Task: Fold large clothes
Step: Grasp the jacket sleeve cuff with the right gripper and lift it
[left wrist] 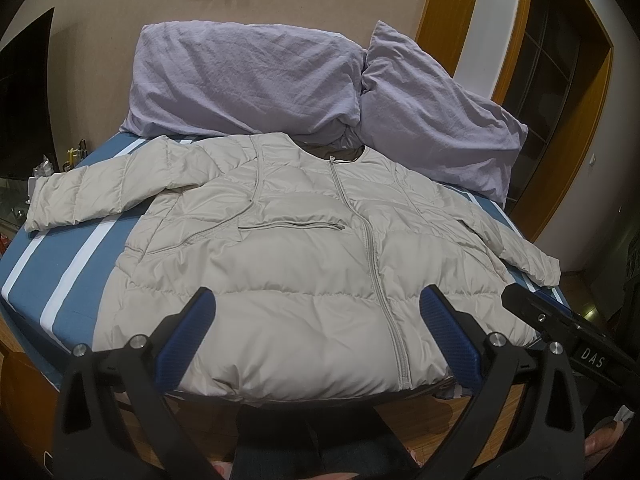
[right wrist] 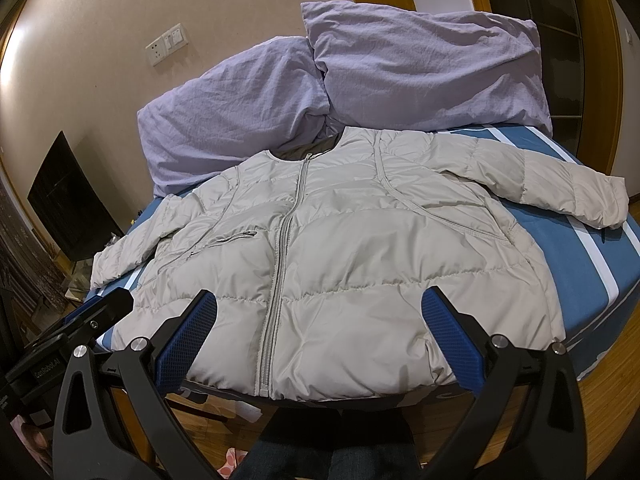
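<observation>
While jacket (left wrist: pixel 304 264) fills both, door (left wrist: pixel 552 92) left-view only.

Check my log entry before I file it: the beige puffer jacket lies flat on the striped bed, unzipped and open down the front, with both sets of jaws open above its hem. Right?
One detail is off: the jacket is zipped shut, its zipper closed from collar to hem, as both wrist views show. It does lie flat on the striped bed, and the left gripper and right gripper hold their jaws open above the hem.
</observation>
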Demonstrator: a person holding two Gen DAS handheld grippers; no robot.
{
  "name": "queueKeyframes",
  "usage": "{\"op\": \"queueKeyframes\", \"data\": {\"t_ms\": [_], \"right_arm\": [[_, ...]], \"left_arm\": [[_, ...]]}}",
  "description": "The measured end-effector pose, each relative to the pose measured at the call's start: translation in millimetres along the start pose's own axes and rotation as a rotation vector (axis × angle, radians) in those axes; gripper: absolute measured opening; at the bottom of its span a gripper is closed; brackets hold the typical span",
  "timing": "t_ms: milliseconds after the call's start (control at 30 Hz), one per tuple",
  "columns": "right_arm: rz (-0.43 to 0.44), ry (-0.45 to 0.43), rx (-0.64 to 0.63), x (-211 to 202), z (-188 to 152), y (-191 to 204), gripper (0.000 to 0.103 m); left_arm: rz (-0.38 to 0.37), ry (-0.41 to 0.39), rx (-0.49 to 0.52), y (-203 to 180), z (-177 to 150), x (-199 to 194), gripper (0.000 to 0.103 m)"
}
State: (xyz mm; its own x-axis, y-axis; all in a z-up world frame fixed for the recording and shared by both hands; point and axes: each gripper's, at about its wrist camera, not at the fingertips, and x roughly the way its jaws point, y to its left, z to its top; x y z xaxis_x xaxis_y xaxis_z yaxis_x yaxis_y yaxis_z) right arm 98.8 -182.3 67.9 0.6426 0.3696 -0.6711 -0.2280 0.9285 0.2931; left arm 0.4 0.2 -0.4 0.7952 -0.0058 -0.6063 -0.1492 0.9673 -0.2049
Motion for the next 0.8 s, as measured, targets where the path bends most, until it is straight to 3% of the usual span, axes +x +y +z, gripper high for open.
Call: {"op": "queueKeyframes", "data": {"t_ms": [467,800], "right_arm": [[-0.051,0.018,0.025,18.6,4.8,-18.7,0.102],[-0.237,0.018,0.169,38.9,33.3,-115.6,0.102]], "left_arm": [[0.031,0.031,0.003,7.2,1.3,28.7,0.101],[0.110,0.054,0.022,15.8,18.0,69.0,0.101]]}}
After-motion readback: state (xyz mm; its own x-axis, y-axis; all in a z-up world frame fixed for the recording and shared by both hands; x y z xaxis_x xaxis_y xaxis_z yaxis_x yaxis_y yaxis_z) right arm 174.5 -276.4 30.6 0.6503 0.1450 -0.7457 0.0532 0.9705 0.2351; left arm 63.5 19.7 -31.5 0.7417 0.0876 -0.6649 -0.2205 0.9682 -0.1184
